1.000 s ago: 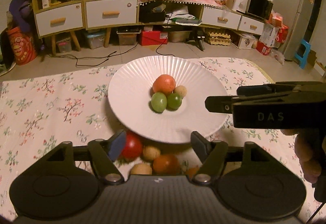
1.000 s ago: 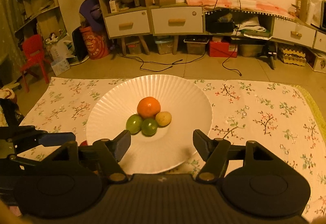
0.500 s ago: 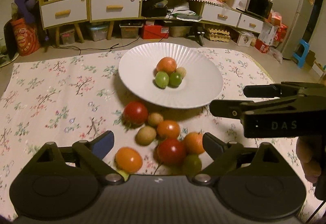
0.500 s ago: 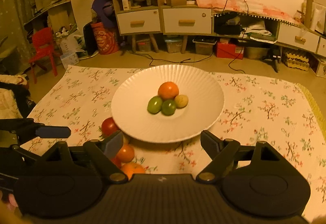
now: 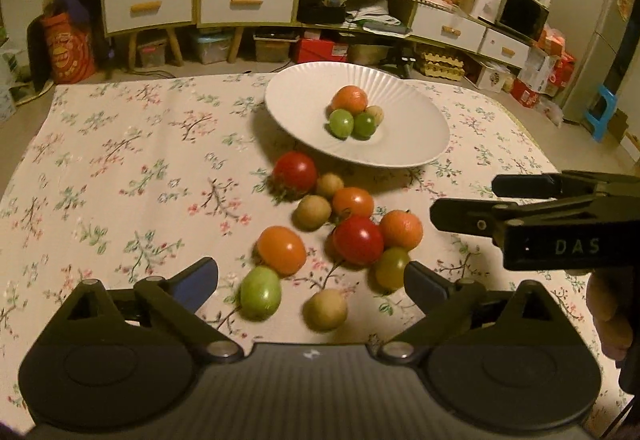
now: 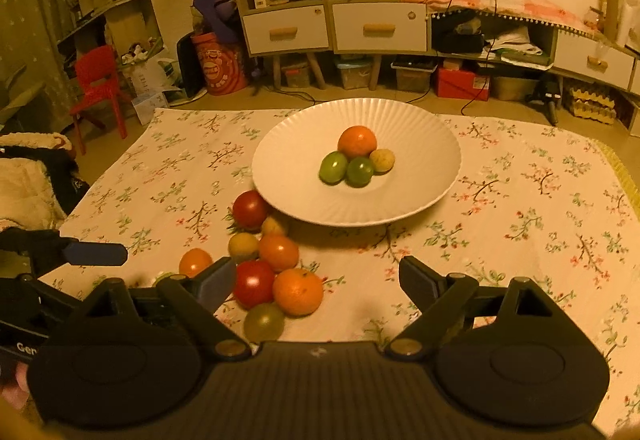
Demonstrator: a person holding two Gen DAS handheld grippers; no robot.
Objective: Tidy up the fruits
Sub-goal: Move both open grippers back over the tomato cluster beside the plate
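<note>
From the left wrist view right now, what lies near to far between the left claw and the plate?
Left claw → green tomato → orange tomato → tan fruit → red tomato → plate, holding an orange fruit.

"DAS" on the right hand-held gripper; perhaps "Gen" on the left hand-held gripper.
</note>
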